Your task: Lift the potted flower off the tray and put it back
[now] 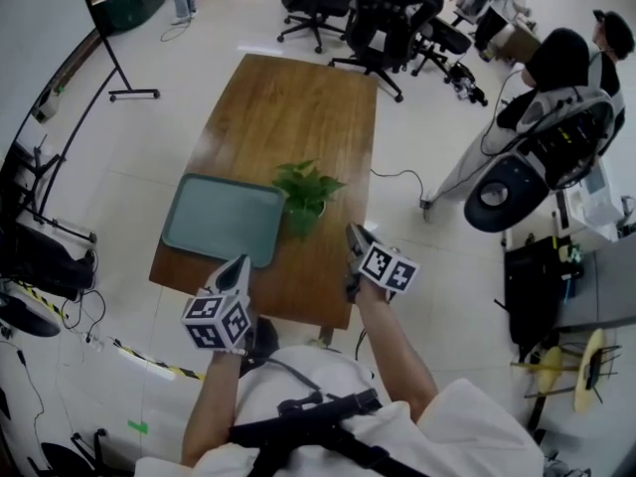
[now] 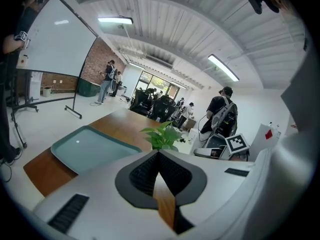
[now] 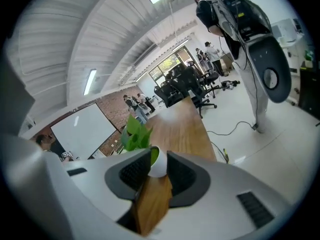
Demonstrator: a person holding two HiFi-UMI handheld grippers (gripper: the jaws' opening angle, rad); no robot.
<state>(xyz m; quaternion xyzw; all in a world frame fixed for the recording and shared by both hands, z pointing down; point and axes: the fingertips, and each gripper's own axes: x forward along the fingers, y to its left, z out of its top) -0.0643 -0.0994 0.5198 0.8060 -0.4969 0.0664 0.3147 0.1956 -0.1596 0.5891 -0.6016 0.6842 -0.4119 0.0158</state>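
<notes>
**On the bench (image 1: 288,107), just beside the tray (image 1: 221,219): the potted flower (image 1: 303,202) stands free of both grippers**

At the near edge of the bench we hold both grippers above the wood. Our left gripper (image 1: 237,266) hovers by the tray's near right corner. Its jaws are clenched tip to tip with nothing between them.

Our right gripper (image 1: 354,235) hangs toward the bench's near right corner, released, with its jaws apart. In the right gripper view we see the white pot framed in the gap just past the tips, and no pad presses on it.

A little farther in, the teal tray lies along the bench's left edge, in the near half. The potted flower stands upright on the wood just beside the tray's right edge, off the tray. Its leaves reach over the tray's far right corner. We cannot tell whether the pot touches the rim.

Past the far end of the bench stand black office chairs (image 1: 368,8). A person (image 1: 561,63) stands off to the far right.
</notes>
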